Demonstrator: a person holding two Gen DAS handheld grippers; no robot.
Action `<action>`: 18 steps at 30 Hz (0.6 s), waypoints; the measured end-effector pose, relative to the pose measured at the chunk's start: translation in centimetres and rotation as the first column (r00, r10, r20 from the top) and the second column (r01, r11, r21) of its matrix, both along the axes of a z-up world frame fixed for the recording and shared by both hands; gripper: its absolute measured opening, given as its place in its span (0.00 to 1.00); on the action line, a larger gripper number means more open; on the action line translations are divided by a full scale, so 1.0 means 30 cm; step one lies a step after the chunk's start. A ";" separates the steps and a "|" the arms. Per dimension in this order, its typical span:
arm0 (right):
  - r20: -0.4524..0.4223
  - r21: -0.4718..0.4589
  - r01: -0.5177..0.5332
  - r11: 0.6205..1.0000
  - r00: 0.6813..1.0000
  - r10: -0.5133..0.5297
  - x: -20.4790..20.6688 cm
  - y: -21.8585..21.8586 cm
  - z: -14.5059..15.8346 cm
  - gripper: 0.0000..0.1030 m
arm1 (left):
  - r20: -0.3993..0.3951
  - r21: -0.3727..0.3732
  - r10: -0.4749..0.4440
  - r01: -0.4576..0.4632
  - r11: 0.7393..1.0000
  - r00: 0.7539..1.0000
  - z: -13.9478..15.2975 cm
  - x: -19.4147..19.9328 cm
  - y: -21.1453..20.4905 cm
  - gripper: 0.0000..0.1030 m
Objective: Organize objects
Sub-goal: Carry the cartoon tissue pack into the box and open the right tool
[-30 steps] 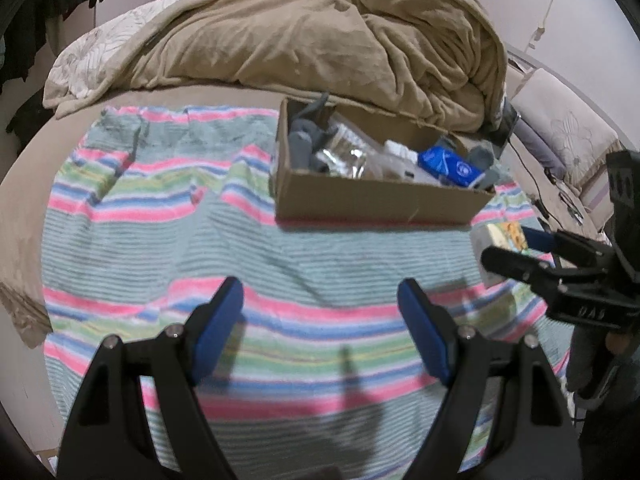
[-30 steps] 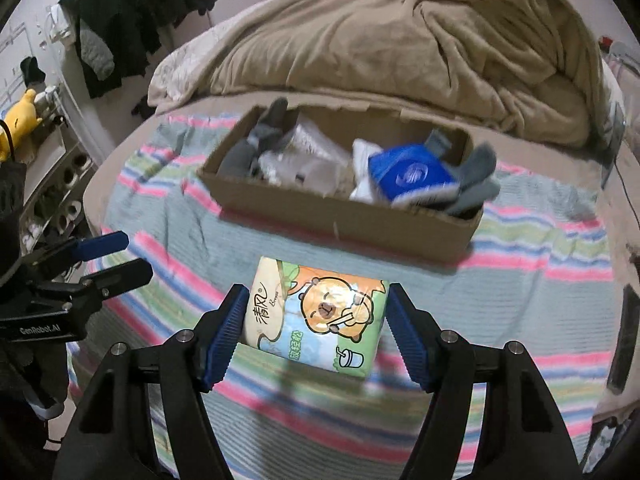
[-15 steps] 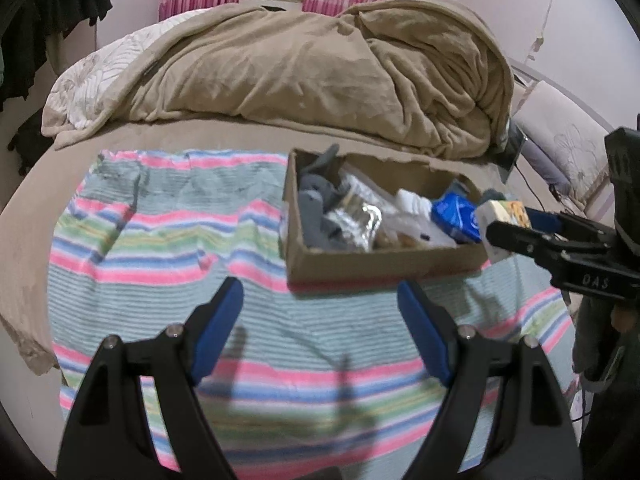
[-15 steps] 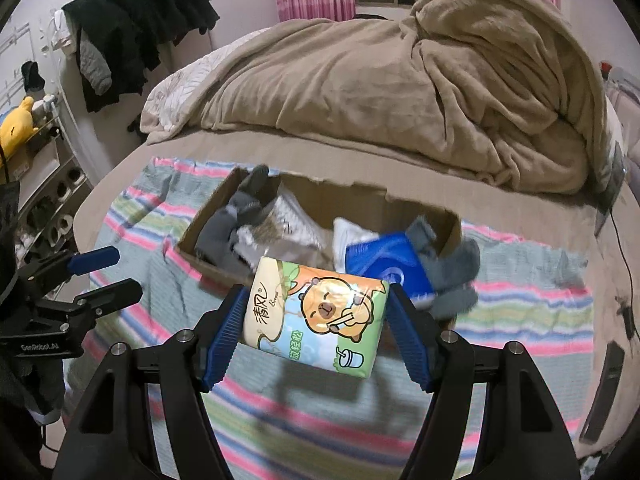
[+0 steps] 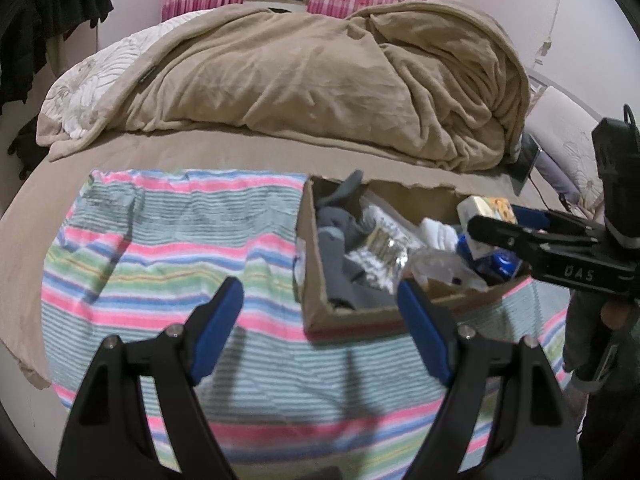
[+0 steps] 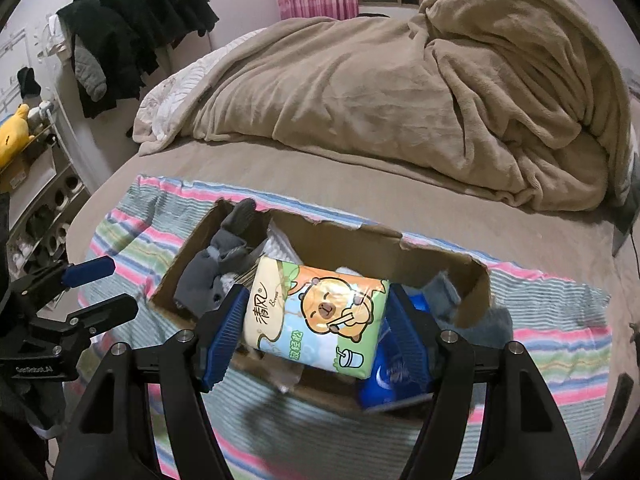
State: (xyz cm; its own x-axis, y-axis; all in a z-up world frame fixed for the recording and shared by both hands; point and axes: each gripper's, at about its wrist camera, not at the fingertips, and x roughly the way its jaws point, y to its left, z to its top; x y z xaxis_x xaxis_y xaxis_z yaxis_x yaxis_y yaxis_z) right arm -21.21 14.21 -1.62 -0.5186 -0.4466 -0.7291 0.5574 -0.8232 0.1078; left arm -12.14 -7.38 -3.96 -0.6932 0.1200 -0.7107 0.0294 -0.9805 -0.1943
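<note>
My right gripper is shut on a tissue pack printed with a cartoon bear and holds it above the open cardboard box. The box holds grey socks, a blue pack and clear wrappers. In the left wrist view the box sits right of centre on the striped towel, and the right gripper reaches over it with the pack. My left gripper is open and empty, low over the towel by the box's front left corner.
A heaped beige blanket covers the far half of the bed. Dark clothes hang at the left wall above shelves with a yellow plush toy. A pillow lies at the right edge.
My right gripper lifted the tissue pack off the towel and carried it forward over the box. My left gripper rose and drew back a little, staying open.
</note>
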 end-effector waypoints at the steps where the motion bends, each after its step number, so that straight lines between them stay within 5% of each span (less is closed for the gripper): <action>1: 0.000 -0.001 0.005 1.000 1.000 -0.005 -0.015 -0.003 -0.006 0.71 | 0.000 0.000 0.002 -0.002 1.000 1.000 -0.003 -0.011 -0.003 0.79; 18: 0.083 0.021 0.046 0.999 0.995 -0.047 -0.189 -0.047 -0.170 0.68 | 0.027 0.014 -0.002 0.001 1.000 1.000 -0.065 -0.118 -0.009 0.79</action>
State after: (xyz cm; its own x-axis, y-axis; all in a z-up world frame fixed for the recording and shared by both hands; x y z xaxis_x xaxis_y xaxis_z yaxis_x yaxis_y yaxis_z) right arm -26.89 12.80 -6.71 -0.4751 -0.4093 -0.7789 0.5082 -0.8503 0.1368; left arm -15.67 -7.65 -5.91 -0.6738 0.1308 -0.7273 0.0334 -0.9778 -0.2067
